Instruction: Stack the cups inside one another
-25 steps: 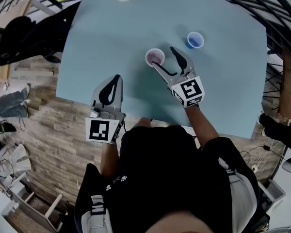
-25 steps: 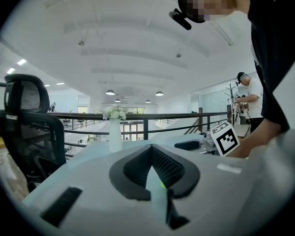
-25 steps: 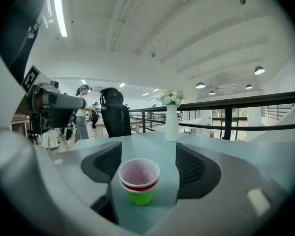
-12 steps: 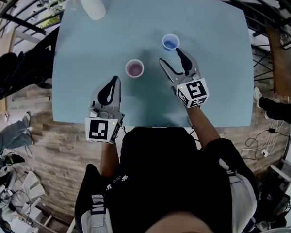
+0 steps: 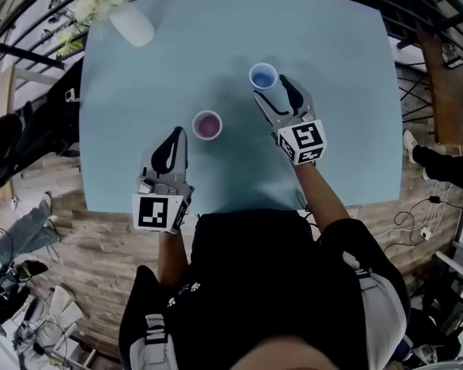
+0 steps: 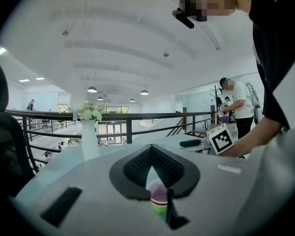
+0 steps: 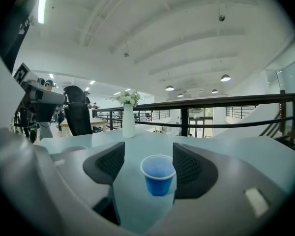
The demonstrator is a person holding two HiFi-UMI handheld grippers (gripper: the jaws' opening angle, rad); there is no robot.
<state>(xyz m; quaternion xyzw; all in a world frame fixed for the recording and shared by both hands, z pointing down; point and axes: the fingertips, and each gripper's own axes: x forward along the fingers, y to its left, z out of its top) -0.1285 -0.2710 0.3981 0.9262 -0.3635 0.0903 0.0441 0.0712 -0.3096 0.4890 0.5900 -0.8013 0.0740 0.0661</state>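
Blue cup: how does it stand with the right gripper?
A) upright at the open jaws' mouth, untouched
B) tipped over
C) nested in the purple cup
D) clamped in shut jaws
A: the blue cup stands upright between the right gripper's spread pads, touching neither.

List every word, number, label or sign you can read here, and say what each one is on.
No readable text anywhere in these views.
Left marker cube: a black-and-white square pattern, not letters or numbers.
Right marker cube: the same kind of pattern, nothing to read.
Blue cup and purple cup: no print can be made out.
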